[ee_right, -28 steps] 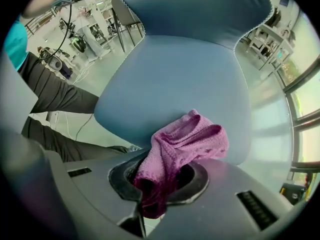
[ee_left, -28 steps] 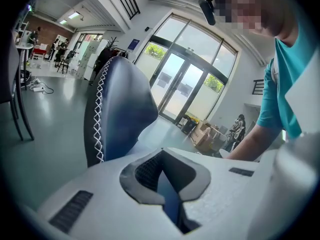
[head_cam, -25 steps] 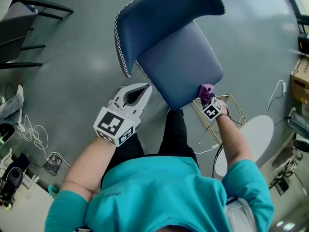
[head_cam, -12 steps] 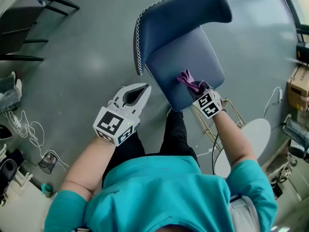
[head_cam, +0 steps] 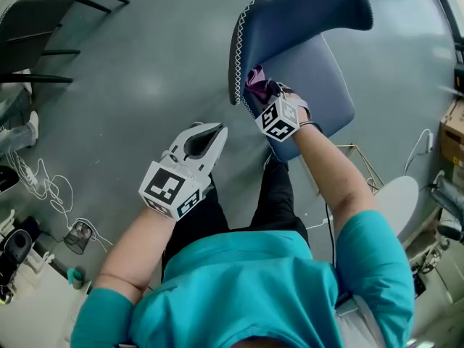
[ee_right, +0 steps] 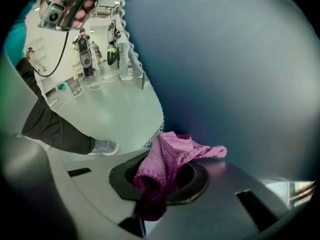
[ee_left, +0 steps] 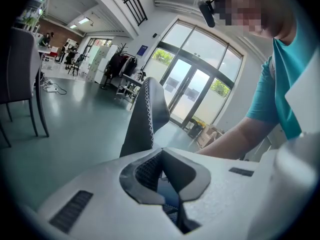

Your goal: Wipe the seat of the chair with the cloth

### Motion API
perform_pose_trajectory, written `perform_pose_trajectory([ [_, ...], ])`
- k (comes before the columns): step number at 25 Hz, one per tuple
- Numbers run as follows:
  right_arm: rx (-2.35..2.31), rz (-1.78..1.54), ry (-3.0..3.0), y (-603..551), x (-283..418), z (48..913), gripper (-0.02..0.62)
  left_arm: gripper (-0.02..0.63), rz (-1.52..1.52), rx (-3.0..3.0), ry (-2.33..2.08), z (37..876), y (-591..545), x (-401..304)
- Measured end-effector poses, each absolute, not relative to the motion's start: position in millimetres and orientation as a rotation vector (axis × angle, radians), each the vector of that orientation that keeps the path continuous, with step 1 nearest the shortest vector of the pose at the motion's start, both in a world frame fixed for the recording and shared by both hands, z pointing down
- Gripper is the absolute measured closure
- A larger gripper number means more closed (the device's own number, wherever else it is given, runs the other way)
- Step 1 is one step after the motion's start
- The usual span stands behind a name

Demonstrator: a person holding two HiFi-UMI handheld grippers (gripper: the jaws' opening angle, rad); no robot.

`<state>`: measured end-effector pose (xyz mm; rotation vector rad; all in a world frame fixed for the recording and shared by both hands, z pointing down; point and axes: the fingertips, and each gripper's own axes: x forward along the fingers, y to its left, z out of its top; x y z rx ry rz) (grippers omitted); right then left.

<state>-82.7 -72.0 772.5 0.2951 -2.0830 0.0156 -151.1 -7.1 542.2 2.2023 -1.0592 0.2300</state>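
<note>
Chair seat [head_cam: 322, 75] reads as smooth matt blue upholstery edged with white zigzag stitching, cloth [ee_right: 170, 156] as coarse matt purple knit, left tool [head_cam: 209, 131] as white matt plastic with dark ribbed pads [ee_left: 146, 171], floor [head_cam: 145, 64] as smooth grey, faintly glossy.

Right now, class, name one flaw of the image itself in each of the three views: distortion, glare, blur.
Head view: wide-angle bending curves the edges of the chair. Left gripper view: dark rounded corners, and the windows look bright and washed out. Right gripper view: the cloth is sharp, the chair behind it a soft blue blur.
</note>
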Motion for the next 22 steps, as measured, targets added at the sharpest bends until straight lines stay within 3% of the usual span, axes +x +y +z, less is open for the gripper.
perform_pose_trajectory([
  [6,0.234,0.007,-1.977,-64.2,-100.8,815.3,0.543,0.601,0.261,2.168,-1.089,557.2,-7.6,-179.1],
  [22,0.333,0.066,-1.918,-49.0,-97.1,825.9,0.543,0.601,0.291,2.249,-0.968,559.6,6.7,-193.2],
])
